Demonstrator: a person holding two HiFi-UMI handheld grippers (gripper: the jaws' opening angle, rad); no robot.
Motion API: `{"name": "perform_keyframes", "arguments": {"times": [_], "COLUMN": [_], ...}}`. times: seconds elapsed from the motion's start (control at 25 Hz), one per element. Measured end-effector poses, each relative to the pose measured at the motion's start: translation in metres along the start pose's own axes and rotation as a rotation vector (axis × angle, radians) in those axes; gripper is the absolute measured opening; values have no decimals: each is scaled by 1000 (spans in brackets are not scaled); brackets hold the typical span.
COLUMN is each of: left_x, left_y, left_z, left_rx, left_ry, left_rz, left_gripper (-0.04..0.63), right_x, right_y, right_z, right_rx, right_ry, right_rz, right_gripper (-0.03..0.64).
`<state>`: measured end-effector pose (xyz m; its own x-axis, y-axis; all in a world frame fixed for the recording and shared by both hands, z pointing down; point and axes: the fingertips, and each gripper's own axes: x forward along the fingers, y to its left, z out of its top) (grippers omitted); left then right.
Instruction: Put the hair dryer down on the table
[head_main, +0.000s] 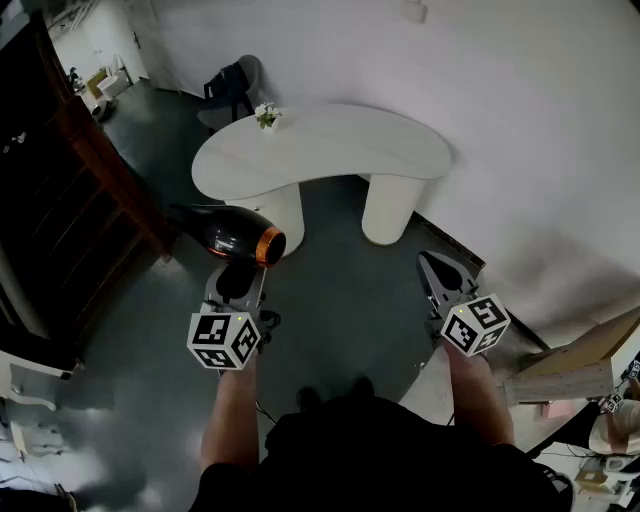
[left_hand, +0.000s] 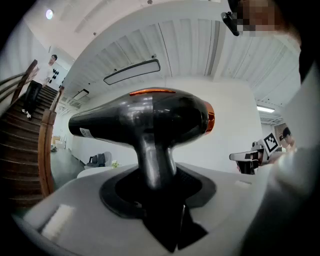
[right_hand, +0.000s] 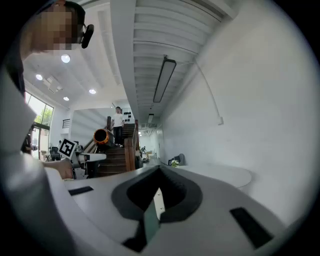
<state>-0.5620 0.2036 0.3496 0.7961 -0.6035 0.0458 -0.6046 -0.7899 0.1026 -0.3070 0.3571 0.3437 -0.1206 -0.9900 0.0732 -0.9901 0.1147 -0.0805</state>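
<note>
One hair dryer (head_main: 232, 236). Two grippers: one left gripper (head_main: 238, 278) and one right gripper (head_main: 440, 266), with one marker cube (head_main: 223, 340) on each, two in all. One white table (head_main: 340, 145), with one small bunch of flowers (head_main: 266, 116) at its far edge. One dark chair (head_main: 230, 88). One staircase (left_hand: 22, 130), with one person (left_hand: 51, 67) on it

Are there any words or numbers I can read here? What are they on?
No words or numbers can be read anywhere.
White sticker on the hair dryer nozzle: there is print on it, but it is too small and blurred to read.
Left marker cube and right marker cube: black-and-white square patterns only, no letters or numbers.
</note>
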Motion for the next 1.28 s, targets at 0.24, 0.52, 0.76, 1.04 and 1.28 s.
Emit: {"name": "perform_keyframes", "arguments": {"times": [0.24, 0.52, 0.76, 1.04, 1.28], "left_x": [2, 44, 79, 99, 114], "left_y": [-5, -26, -42, -69, -87], "left_z": [-4, 0, 5, -14, -34], "left_rx": [17, 4, -26, -59, -59], "left_ry": [14, 41, 21, -6, 36], "left_rz": [-5, -53, -22, 30, 5], "left_gripper": [179, 179, 179, 181, 181], "right_x": [-3, -4, -3, -33, -44], "right_y": [1, -34, -63, -68, -109], "right_z": [-6, -7, 7, 3, -17], "right_rx": [5, -55, -26, -94, 13], "right_ry": [10, 44, -18, -34, -5], "right_rz": [1, 7, 8, 88, 37], "right_gripper": [11, 11, 11, 11, 12]}}
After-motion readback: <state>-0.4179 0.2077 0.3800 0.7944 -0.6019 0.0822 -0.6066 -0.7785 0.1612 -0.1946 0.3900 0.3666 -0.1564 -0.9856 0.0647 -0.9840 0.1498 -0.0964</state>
